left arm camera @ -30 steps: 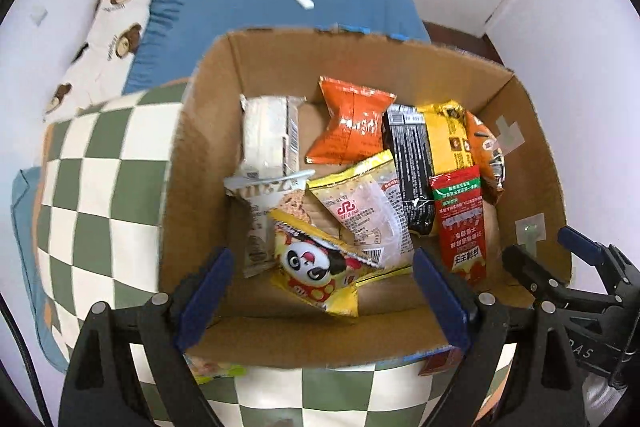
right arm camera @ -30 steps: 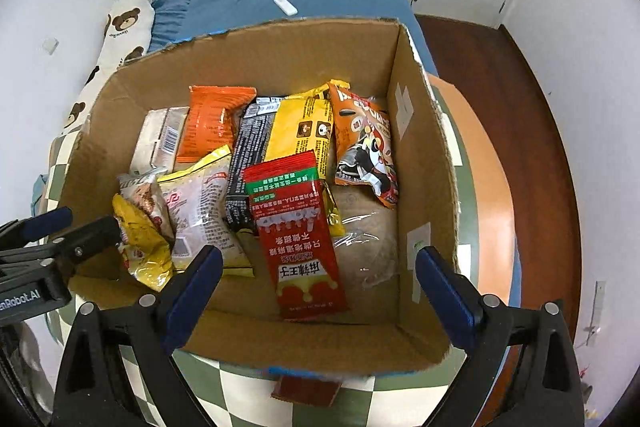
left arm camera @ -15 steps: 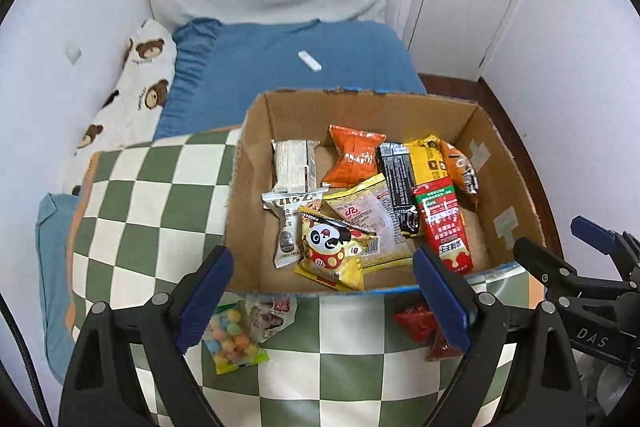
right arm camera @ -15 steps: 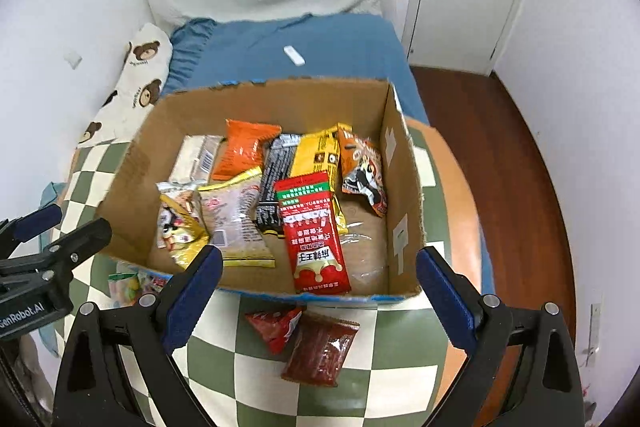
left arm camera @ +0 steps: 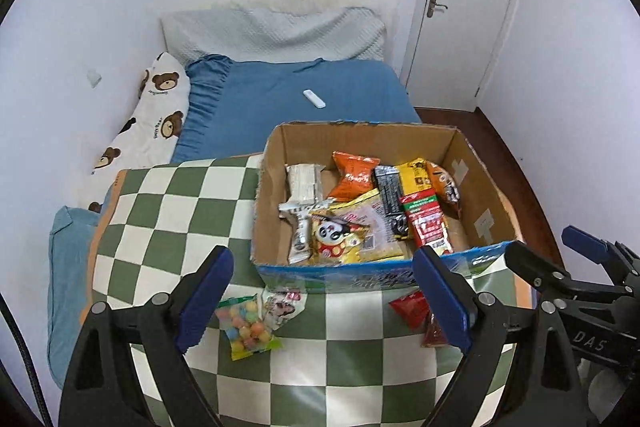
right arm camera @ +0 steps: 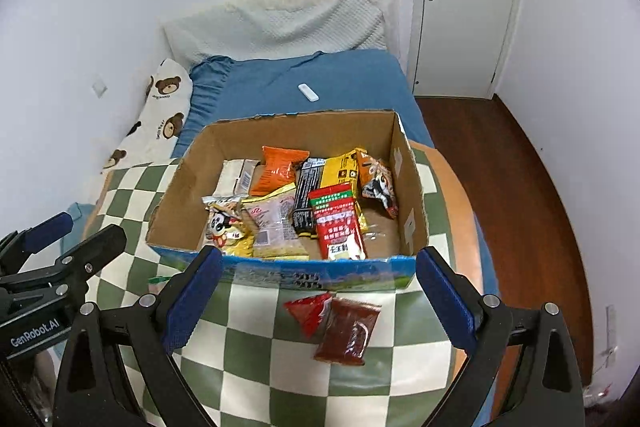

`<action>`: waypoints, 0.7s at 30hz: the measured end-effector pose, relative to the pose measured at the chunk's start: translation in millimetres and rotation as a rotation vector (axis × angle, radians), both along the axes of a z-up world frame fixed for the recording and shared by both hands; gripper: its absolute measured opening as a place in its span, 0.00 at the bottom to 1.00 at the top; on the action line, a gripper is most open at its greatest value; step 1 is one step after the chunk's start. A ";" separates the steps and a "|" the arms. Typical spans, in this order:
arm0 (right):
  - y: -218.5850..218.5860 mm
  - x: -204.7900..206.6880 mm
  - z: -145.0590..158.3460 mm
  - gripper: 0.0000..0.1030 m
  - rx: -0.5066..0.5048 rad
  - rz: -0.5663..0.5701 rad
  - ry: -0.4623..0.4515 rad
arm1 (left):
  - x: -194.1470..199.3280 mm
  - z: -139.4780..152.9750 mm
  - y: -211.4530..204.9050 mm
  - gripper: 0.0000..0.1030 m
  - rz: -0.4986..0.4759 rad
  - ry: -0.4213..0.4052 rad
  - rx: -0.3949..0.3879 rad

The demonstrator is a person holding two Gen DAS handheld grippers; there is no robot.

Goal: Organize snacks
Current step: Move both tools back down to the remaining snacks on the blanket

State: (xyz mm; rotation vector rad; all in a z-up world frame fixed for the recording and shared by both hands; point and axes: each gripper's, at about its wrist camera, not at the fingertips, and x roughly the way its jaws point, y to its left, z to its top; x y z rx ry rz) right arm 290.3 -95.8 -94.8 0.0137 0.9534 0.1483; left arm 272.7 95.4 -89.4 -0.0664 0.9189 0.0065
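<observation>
Home bedroom: bed (left arm camera: 296, 95), pillows (left arm camera: 276, 35), door (left arm camera: 472, 7).

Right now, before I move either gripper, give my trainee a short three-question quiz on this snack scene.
1. True or false: the left gripper is clamped on a snack.
2. How many snack packets lie on the checkered cloth directly in front of the right gripper, outside the cardboard box?
3. Multiple choice: the bag of coloured candy balls lies A) inside the box, B) on the cloth before the box's front wall, C) on the blue bedsheet.

Key
1. False: both grippers are open and empty.
2. Two: a red packet and a dark red packet, side by side.
3. B
</observation>
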 end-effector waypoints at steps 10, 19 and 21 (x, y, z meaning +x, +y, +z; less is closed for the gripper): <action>-24.4 0.9 -116.4 0.62 0.016 -0.074 0.243 | -12.8 -90.8 24.7 0.89 0.007 0.176 0.138; -23.7 14.7 -216.0 0.63 0.015 -0.137 0.421 | -0.5 -175.7 40.6 0.89 -0.094 0.370 0.283; -20.6 16.1 -224.3 0.63 0.004 -0.141 0.425 | 8.1 -185.1 40.6 0.89 -0.114 0.397 0.301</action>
